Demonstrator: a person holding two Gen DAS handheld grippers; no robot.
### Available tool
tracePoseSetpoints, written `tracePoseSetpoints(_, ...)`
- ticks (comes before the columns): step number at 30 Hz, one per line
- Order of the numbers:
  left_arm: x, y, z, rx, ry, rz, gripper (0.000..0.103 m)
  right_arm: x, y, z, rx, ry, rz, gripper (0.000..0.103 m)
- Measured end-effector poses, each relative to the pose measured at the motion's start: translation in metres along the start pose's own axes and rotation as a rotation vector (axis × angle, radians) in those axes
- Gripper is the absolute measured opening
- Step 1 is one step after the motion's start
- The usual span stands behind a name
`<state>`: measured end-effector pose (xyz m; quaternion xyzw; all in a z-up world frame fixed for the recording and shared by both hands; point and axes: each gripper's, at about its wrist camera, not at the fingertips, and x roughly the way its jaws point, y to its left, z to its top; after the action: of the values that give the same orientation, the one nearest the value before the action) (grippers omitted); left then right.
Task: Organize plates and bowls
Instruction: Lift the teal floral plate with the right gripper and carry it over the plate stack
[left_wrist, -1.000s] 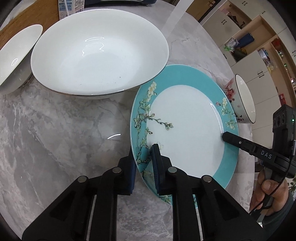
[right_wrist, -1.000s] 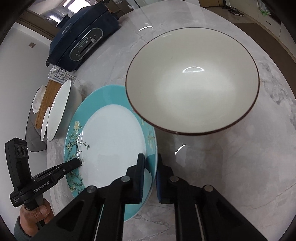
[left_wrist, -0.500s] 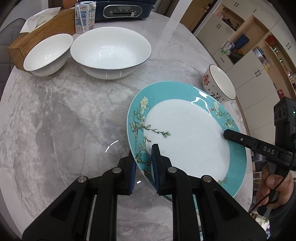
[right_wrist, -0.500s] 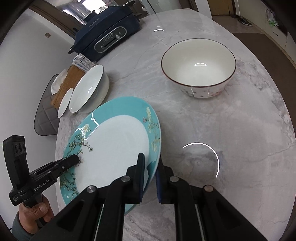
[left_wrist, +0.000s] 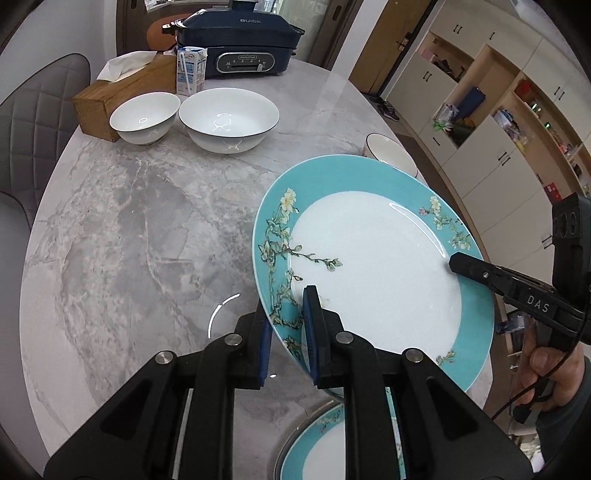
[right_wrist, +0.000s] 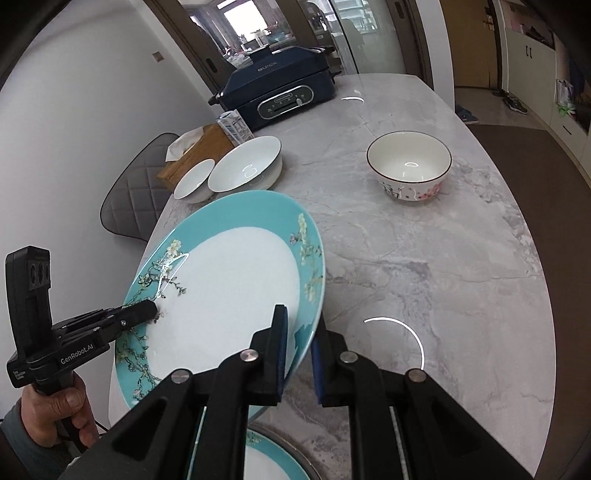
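Plate (left_wrist: 373, 266), turquoise-rimmed, is up off the counter (left_wrist: 122, 236), pinched at opposite edges: left tongs (left_wrist: 286, 328) clamp its seven-o'clock rim, right tongs (right_wrist: 297, 345) bite the four-o'clock edge. It's tilted, hanging over a second matching plate (left_wrist: 325, 443) below. Out at eleven o'clock sit two white bowls (left_wrist: 229, 118), with a flowered bowl (right_wrist: 409, 166) toward one. Risk: thin-edge grips on glazed china; uneven hands could twist it loose and drop it onto the lower plate.
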<state>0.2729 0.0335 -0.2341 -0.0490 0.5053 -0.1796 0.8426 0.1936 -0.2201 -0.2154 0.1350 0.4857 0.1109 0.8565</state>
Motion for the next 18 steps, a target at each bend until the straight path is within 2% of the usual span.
tracePoseSetpoints(10, -0.046, -0.017, -0.096, -0.028, 0.032, 0.002, 0.014, -0.036, 0.015, -0.07, -0.078, 0.04, 0.015, 0.015)
tracePoseSetpoints(18, -0.051, -0.027, -0.165, -0.053, 0.076, 0.021, 0.014, -0.04, 0.013, -0.129, -0.087, 0.109, 0.022, 0.015)
